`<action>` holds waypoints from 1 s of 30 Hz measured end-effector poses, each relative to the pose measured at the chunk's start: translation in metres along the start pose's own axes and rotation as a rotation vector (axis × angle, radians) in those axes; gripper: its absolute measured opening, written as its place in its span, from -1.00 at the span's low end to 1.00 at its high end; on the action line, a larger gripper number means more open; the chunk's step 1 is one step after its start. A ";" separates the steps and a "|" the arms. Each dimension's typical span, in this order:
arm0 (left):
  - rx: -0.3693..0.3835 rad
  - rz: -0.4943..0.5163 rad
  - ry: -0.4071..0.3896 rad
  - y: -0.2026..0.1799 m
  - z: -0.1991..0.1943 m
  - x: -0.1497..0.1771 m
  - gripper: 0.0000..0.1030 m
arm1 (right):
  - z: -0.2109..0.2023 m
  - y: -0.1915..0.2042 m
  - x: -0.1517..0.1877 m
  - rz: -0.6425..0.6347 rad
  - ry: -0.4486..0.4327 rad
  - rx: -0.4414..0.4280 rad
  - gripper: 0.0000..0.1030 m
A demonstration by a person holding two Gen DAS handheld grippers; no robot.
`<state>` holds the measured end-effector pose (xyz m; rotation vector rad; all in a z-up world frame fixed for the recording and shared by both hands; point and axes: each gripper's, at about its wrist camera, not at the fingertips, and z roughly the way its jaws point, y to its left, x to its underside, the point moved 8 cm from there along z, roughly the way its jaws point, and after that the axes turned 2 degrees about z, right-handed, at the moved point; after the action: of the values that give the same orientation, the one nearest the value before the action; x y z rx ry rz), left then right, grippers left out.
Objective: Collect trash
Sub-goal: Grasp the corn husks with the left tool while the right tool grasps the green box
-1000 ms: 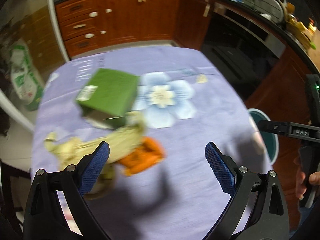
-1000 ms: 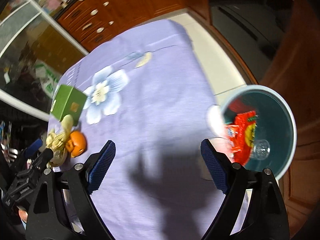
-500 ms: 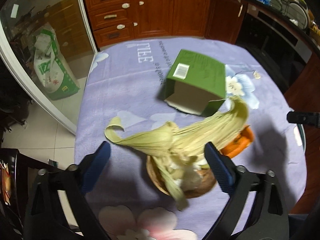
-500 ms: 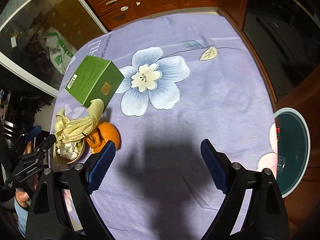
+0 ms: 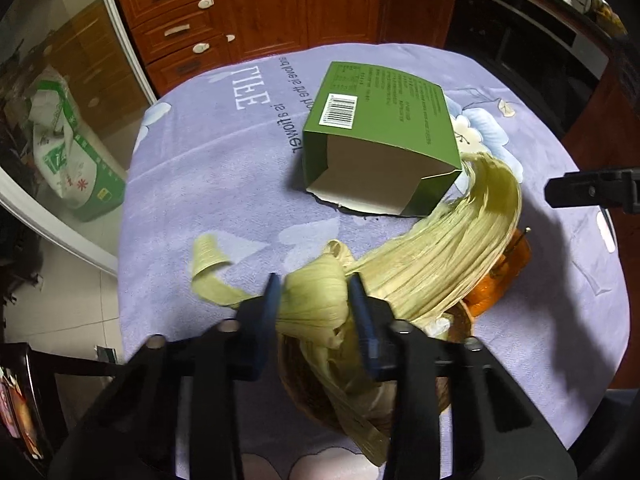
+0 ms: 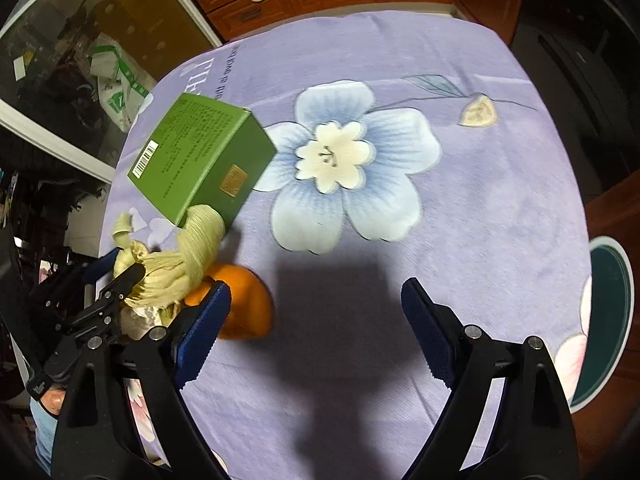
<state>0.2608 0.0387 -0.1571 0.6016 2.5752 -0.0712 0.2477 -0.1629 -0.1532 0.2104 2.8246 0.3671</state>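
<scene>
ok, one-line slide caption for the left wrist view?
Left gripper closing on corn husk beside green box and orange.

On the tablecloth [image 5: 208, 168], the box [image 5: 384, 128] is lying behind the husk [image 5: 436, 264]; the orange [image 6: 244, 308] is sitting beside the husk, touching it.

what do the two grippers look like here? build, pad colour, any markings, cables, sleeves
Both match: black plastic frames with triangular cut-outs and silver screw heads at the pivots. The right gripper has blue, ridged pads; the left gripper carries the same blue pads. Seen from the right wrist view, the left gripper's body bears small white lettering, too small to read. No cables or sleeves show.
</scene>
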 end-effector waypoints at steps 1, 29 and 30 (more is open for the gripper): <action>-0.001 -0.004 -0.008 0.001 -0.001 0.000 -0.54 | 0.002 0.004 -0.002 -0.007 0.004 -0.001 0.61; 0.095 -0.153 -0.159 0.016 -0.064 -0.021 -0.80 | 0.009 0.052 -0.056 -0.073 -0.133 -0.001 -0.61; 0.096 -0.151 -0.166 0.014 -0.067 -0.024 -0.80 | 0.003 0.047 -0.057 -0.068 -0.148 0.002 -0.66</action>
<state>0.2556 0.0523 -0.0862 0.4158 2.4619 -0.2850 0.3077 -0.1278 -0.1287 0.1349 2.6784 0.3200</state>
